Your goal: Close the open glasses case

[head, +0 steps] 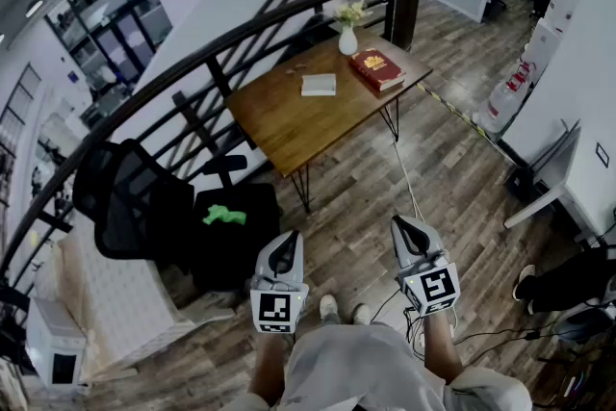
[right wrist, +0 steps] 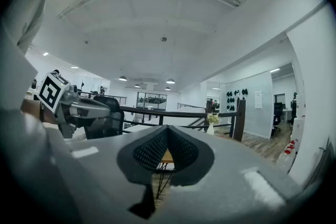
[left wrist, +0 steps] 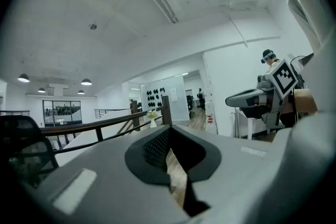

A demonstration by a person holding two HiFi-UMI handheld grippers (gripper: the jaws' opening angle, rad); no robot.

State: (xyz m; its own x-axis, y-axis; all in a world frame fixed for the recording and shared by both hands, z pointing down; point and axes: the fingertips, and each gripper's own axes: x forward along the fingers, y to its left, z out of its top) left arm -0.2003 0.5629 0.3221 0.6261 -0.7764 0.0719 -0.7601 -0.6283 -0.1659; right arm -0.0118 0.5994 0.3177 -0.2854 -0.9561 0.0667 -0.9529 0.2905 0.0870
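Left claw (head: 286, 242) and right claw (head: 403, 225) are pointing forward, both pressed together; only the head view is showing the glasses case (head: 319, 84) on the far table (head: 289, 125).

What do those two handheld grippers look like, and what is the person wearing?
The left gripper and right gripper are both pale grey, tapering shells, with black textured pads lining the jaws. Each carries a white cube printed with black square markers. The person wears light-coloured clothes and pale shoes.

glasses case (head: 319, 84) on wooden table (head: 289, 125) near red book (head: 377, 68).
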